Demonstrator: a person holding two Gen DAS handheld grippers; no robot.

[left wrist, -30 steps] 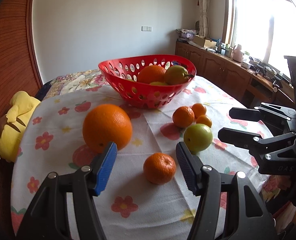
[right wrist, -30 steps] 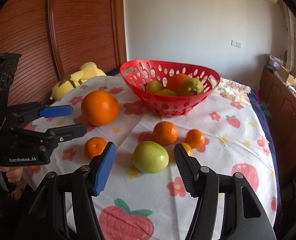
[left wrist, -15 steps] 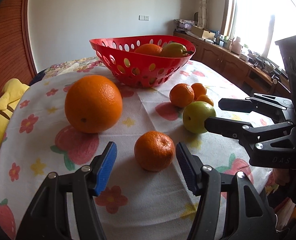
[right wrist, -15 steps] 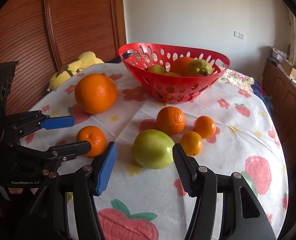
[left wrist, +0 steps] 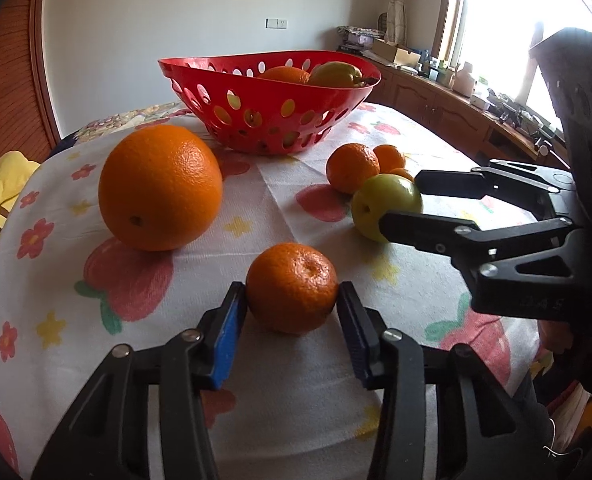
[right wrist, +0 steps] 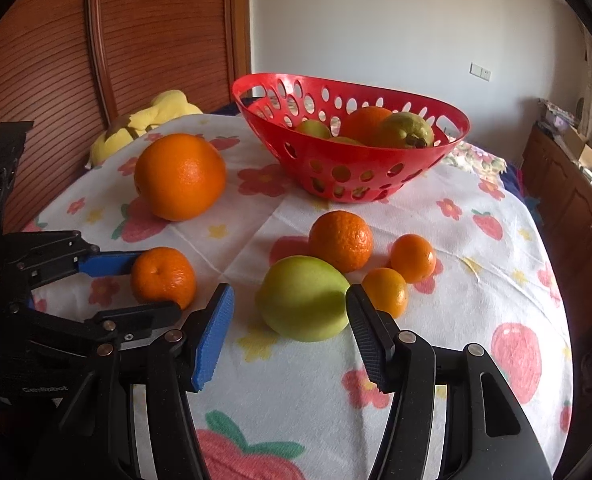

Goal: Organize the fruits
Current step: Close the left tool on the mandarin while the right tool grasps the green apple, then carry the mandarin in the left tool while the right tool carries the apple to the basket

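Left gripper (left wrist: 292,300): black jointed frame, blue ribbed pads; fingers clenched on the small mandarin (left wrist: 292,287), both pads touching its sides, fruit resting on the cloth.
Right gripper (right wrist: 290,316): same build, one blue pad, one black ribbed pad; fingers spread wide on either side of the green apple (right wrist: 301,298), right pad at its edge, left pad clear of it, no grip.
Small mandarin: pebbled orange skin, slightly flattened sphere, dimple on top; at 9 o'clock of the green apple in the right wrist view.
Green apple: smooth, matte yellow-green, rounded.
Large orange (left wrist: 160,188): dimpled glossy peel, near-perfect sphere; at 11 o'clock of the small mandarin.
Three loose mandarins: medium one (right wrist: 340,241) touching the green apple at its 1 o'clock; two smaller ones (right wrist: 412,258) (right wrist: 384,292) at its 2 and 3 o'clock.
Red basket (left wrist: 268,120): glossy plastic, oval, perforated wall; at 12 o'clock on the table, holding an orange and greenish fruits.
Tablecloth (left wrist: 256,360): white woven fabric, creased, printed with strawberries and flowers.
Left wrist view only: window, wooden sideboard with clutter at 2 o'clock.
Right wrist view only: ribbed wooden panel wall at 10 o'clock, all three loose mandarins unobstructed.
Both views: yellow plush toy (right wrist: 144,124) at the far table edge.
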